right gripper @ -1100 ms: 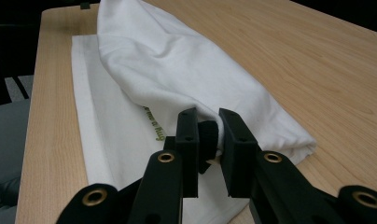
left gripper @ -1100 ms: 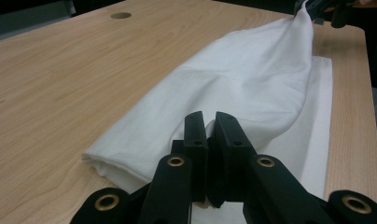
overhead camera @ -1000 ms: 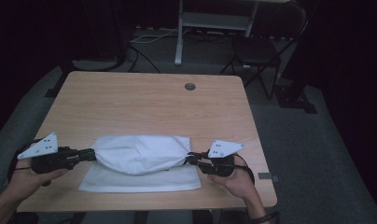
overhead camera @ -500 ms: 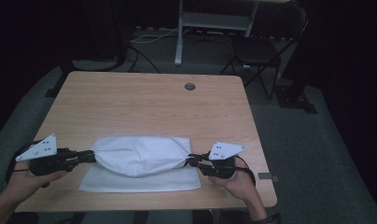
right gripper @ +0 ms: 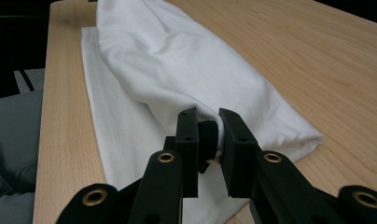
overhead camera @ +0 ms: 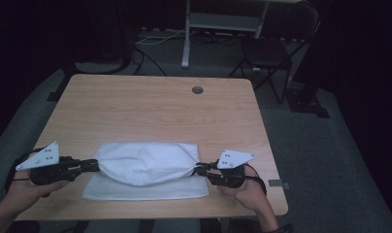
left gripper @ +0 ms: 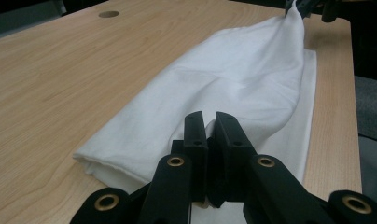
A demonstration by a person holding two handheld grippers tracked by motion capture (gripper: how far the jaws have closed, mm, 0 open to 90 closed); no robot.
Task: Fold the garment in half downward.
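A white cloth lies along the front of the wooden table, its upper layer lifted into a hump between both hands. My left gripper is shut on the cloth's left end; the left gripper view has the cloth running away from the closed left gripper. At the cloth's right end my right gripper is shut on the fabric. In the right gripper view the cloth bunches between the jaws of the right gripper. The lower layer stays flat on the table.
A round cable hole sits near the table's far edge. Behind the table stand a dark chair and a white stand with cables on the floor. The table's front edge runs just under the cloth.
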